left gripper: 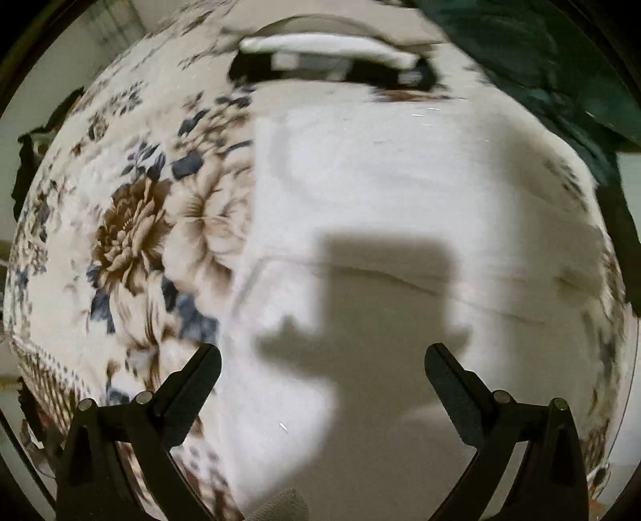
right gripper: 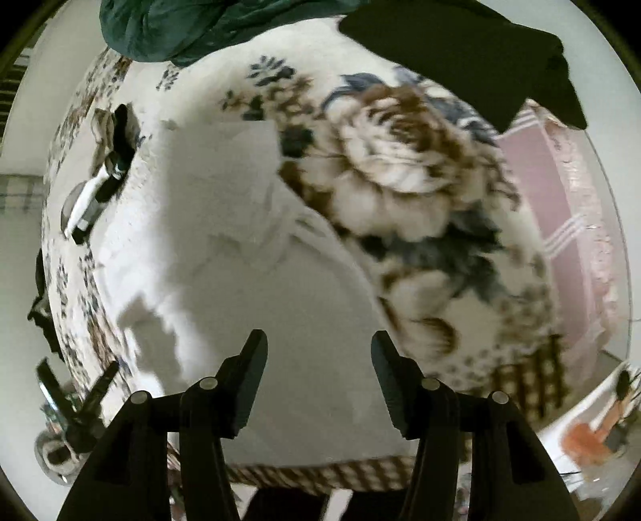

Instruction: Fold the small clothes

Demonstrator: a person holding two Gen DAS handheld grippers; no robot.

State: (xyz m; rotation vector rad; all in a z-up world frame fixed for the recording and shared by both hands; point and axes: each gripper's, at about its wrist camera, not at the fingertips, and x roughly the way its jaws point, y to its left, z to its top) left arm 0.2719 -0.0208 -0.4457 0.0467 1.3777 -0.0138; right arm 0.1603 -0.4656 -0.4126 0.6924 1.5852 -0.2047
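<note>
Though blurred, white garment [left gripper: 380, 192] seemingly lies flat, folded.

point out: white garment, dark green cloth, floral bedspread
white garment [left gripper: 380, 180], left wrist view, flat middle.
dark green cloth [right gripper: 168, 28], right wrist view, bunched folds.
floral bedspread [left gripper: 132, 232], left wrist view, brown flower.

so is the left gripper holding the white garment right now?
No. The left gripper has its fingers spread wide above the white garment, nothing between them.
</note>
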